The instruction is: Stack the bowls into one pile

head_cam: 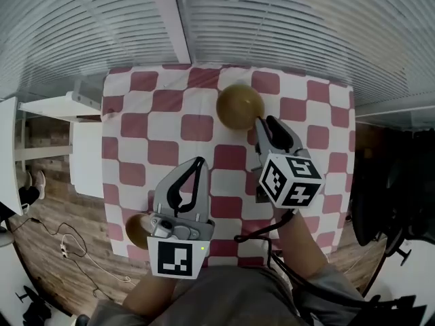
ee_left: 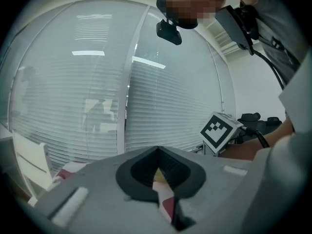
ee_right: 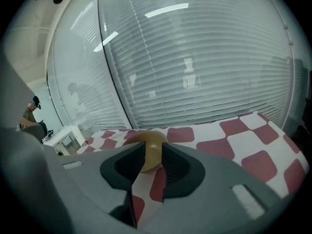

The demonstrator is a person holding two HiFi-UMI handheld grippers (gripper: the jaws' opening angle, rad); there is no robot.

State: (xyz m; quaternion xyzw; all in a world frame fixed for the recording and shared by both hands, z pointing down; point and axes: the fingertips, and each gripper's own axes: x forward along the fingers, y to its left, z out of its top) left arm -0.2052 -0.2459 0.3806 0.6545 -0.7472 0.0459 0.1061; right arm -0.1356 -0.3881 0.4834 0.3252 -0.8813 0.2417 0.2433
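the right tool (head_cam: 265, 123) is held slightly open by the far bowl (head_cam: 239, 105), likely so it can be grabbed, while the left tool (head_cam: 199, 162) is clenched on nothing.

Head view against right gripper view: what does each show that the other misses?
Head view only: a second bowl at the table's near left, beside the shut left hand-held gripper. Right gripper view only: a look from behind at the right hand-held gripper, jaws slightly apart. Both: the far bowl on the checked cloth.
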